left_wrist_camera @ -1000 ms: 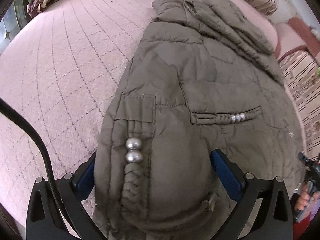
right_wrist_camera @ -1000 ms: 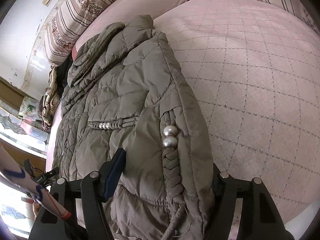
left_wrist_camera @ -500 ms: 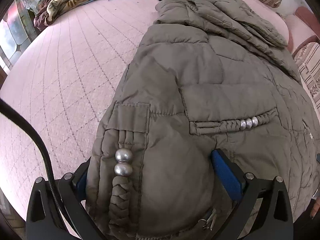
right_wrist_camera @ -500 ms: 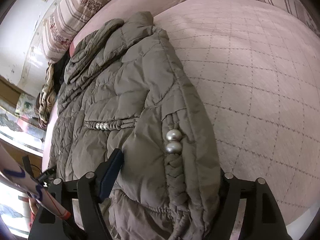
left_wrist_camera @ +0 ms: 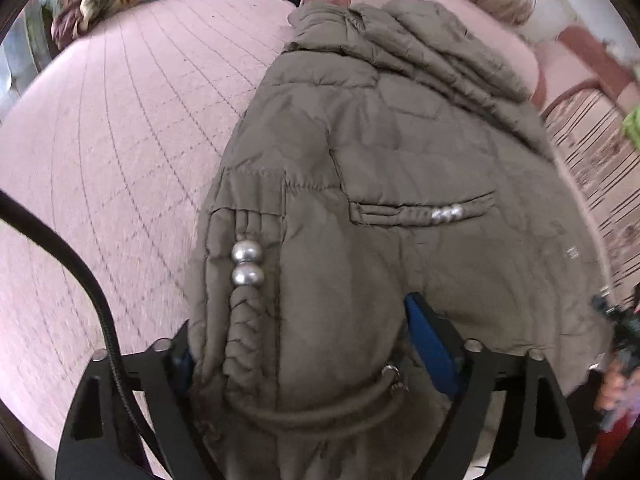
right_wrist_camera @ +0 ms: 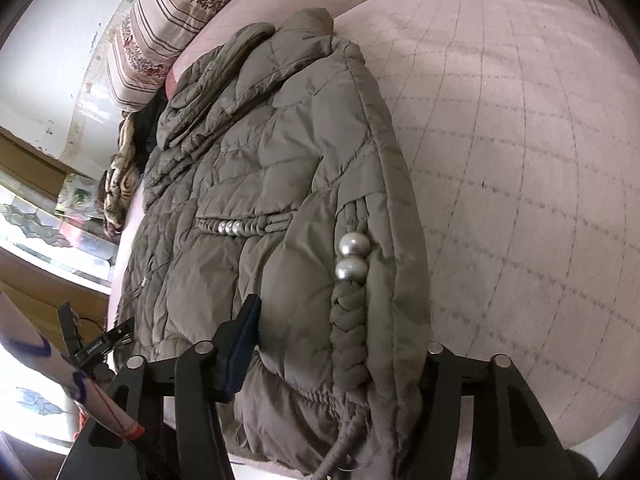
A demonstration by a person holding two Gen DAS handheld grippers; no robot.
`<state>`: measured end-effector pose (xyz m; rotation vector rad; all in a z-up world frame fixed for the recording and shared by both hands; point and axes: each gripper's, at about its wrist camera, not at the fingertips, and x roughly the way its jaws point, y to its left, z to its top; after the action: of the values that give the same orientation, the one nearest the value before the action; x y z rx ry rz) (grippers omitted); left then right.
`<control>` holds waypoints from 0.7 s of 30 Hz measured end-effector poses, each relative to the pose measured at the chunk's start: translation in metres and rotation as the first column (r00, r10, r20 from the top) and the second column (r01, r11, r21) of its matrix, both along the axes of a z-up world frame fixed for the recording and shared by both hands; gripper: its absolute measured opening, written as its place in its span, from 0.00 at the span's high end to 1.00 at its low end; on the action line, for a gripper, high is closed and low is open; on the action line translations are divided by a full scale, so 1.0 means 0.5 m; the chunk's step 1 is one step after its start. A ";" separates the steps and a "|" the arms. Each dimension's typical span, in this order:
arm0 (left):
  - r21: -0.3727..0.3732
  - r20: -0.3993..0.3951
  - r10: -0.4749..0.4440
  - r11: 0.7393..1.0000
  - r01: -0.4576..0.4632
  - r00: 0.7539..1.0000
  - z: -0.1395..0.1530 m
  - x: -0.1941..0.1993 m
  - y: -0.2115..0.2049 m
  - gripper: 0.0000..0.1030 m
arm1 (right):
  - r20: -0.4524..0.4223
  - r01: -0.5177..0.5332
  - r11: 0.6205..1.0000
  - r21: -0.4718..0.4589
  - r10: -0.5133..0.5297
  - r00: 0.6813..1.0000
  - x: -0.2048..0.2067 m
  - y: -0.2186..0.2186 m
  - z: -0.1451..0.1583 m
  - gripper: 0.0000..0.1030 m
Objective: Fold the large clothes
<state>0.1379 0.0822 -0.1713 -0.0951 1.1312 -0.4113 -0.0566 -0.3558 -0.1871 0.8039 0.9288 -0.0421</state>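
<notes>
Step in hand, as judged: grasping the hem end of an olive-khaki quilted puffer jacket (left_wrist_camera: 400, 168) before a lengthwise fold. The jacket lies flat on the bed (left_wrist_camera: 120, 140), collar at 12 o'clock in both wrist views, hem at 6 o'clock between the gripper fingers.

The left gripper (left_wrist_camera: 304, 344) has just been closing; a thick bulge of hem fills the span between its fingers, and the blue pad (left_wrist_camera: 430, 340) at 4 o'clock presses into the fabric. It reads as clamped on the jacket. The right gripper (right_wrist_camera: 340, 344) has also been closing, with the hem bunched between its fingers and its dark blue pad (right_wrist_camera: 240, 340) dug into the padding at 7 o'clock. That too reads as clamped on the jacket.

Next move, as judged: both grippers lift the hem together and carry it toward the collar at 12 o'clock. It calls for a firm hold, since the puffy fill compresses and slick shell fabric can slide out. Both should rise evenly so the fold line stays straight.

Materials: the jacket shell is matte, nylon-like, with stitched quilt panels, soft and bulky. A braided cord trim (left_wrist_camera: 244, 332) carries two silvery round beads (left_wrist_camera: 247, 264). A second braided strip with smaller beads (left_wrist_camera: 446, 213) crosses a pocket. A round drawcord (left_wrist_camera: 320, 414) runs through the hem. The bed cover is pink with a stitched diamond grid and a short nap. Striped floral cushions (right_wrist_camera: 168, 20) sit at 11 o'clock in the right wrist view.
</notes>
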 end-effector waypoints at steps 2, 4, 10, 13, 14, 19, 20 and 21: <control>-0.078 -0.026 0.010 0.997 -0.012 1.000 0.000 -0.003 0.021 0.22 | 0.006 -0.017 1.000 0.013 0.017 1.000 -0.003 0.002 -0.001 0.45; -0.147 -0.043 0.014 0.989 -0.020 0.999 0.003 -0.007 0.039 0.23 | 0.009 -0.023 0.999 0.030 0.022 1.000 -0.006 0.001 -0.001 0.45; -0.240 -0.056 0.022 0.970 -0.035 0.998 0.004 -0.009 0.080 0.23 | 0.001 0.018 0.995 0.095 -0.018 1.000 -0.025 -0.020 -0.010 0.43; -0.322 -0.067 0.095 0.940 -0.111 0.993 0.010 -0.001 0.138 0.23 | -0.008 0.050 0.997 0.065 -0.049 0.999 -0.035 -0.025 -0.003 0.40; -0.335 -0.065 0.112 0.934 -0.127 0.992 0.012 -0.002 0.153 0.22 | -0.011 0.063 0.997 0.040 -0.062 0.998 -0.039 -0.025 0.002 0.39; -0.371 -0.066 0.174 0.910 -0.186 0.983 0.014 0.010 0.221 0.22 | -0.029 0.110 0.993 -0.030 -0.111 0.993 -0.052 -0.027 0.011 0.24; -0.372 -0.086 0.160 0.910 -0.181 0.983 0.004 0.017 0.219 0.22 | -0.031 0.106 0.994 -0.020 -0.107 0.994 -0.055 -0.029 0.008 0.24; -0.378 -0.106 0.135 0.911 -0.166 0.985 -0.003 0.019 0.217 0.22 | -0.034 0.103 0.994 -0.023 -0.103 0.994 -0.054 -0.027 0.006 0.24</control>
<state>0.1476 0.1907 -0.1730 -0.5474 1.0979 -0.4917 -0.0836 -0.3694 -0.1841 0.8334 0.9182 -0.1563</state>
